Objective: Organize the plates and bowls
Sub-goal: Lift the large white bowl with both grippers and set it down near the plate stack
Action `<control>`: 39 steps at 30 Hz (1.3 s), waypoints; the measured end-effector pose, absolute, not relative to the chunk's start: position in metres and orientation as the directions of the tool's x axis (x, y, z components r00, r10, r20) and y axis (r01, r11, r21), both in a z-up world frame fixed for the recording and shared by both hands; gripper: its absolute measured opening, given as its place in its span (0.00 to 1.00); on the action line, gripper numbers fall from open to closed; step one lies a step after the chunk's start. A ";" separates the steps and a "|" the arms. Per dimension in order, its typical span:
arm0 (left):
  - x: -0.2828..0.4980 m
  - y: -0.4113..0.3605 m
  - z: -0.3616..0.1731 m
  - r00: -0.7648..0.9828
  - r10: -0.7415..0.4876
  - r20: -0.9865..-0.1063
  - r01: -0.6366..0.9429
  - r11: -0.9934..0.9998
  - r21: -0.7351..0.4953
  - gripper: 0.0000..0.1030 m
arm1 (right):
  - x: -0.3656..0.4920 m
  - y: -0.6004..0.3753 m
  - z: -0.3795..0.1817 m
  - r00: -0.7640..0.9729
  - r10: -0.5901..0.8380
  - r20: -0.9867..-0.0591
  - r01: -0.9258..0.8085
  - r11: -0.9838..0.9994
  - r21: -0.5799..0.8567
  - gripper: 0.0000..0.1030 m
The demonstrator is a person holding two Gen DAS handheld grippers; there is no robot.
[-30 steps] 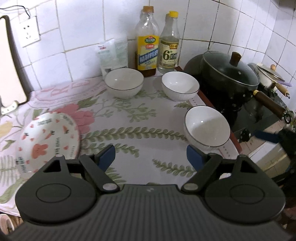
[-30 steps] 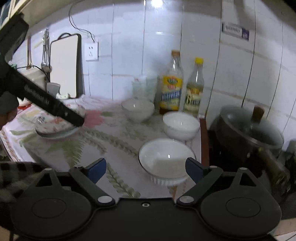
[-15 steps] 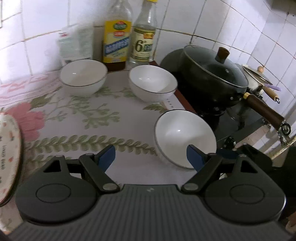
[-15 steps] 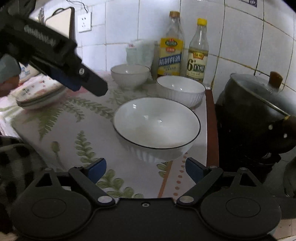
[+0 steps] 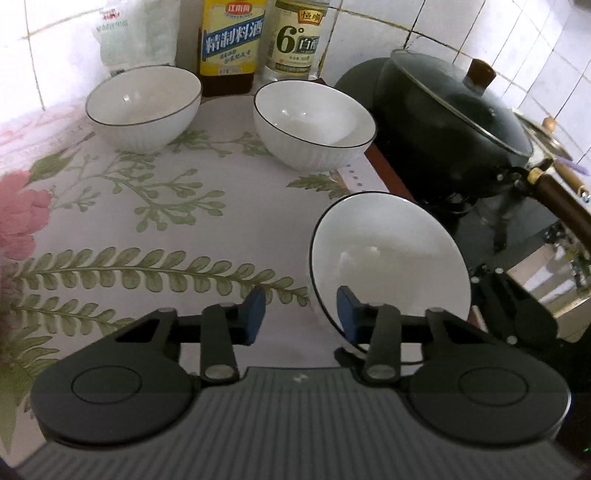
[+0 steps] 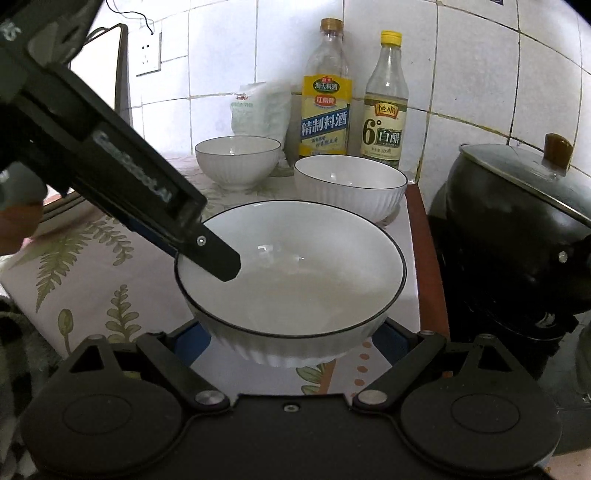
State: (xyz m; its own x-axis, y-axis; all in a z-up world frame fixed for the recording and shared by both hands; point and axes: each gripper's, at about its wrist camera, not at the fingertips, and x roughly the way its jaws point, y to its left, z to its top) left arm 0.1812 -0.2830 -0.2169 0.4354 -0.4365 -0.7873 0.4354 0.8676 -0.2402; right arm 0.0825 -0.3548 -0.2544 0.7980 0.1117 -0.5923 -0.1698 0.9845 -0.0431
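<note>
Three white black-rimmed bowls stand on the flowered cloth. My left gripper (image 5: 300, 314) straddles the left rim of the near bowl (image 5: 388, 266): one blue pad is inside, the other outside. Its jaws are closing, and a gap still shows on both sides of the rim. In the right wrist view one of its fingers (image 6: 218, 258) reaches over that rim. My right gripper (image 6: 288, 339) stands wide open low at the table's front edge, with the near bowl (image 6: 291, 273) between its fingers. The other bowls sit at the back left (image 5: 144, 107) and back right (image 5: 314, 125).
Two bottles (image 5: 231, 40) (image 5: 297, 37) and a white bag (image 5: 136, 33) line the tiled wall behind the bowls. A dark wok with a glass lid (image 5: 454, 114) sits on the stove right of the cloth, its handle (image 5: 565, 206) pointing forward. A cutting board (image 6: 99, 74) leans at the far left.
My left gripper moved right and down to the near bowl and its jaws narrowed around the rim; the patterned plate left its view. My right gripper sank and came up to the bowl.
</note>
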 end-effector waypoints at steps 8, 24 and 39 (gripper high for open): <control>0.173 -0.290 -0.213 0.436 -0.434 -0.788 0.467 0.858 -0.213 0.15 | 0.084 -0.349 -0.253 0.797 0.109 -0.595 -0.152 0.988 -0.023 0.92; 0.148 -0.253 -0.179 0.453 -0.457 -0.765 0.471 0.851 -0.230 0.15 | 0.059 -0.317 -0.216 0.824 0.112 -0.555 -0.178 0.982 -0.067 0.92; 0.135 -0.191 -0.155 0.499 -0.423 -0.756 0.408 0.885 -0.226 0.15 | 0.065 -0.264 -0.185 0.818 0.186 -0.545 -0.287 0.952 -0.104 0.92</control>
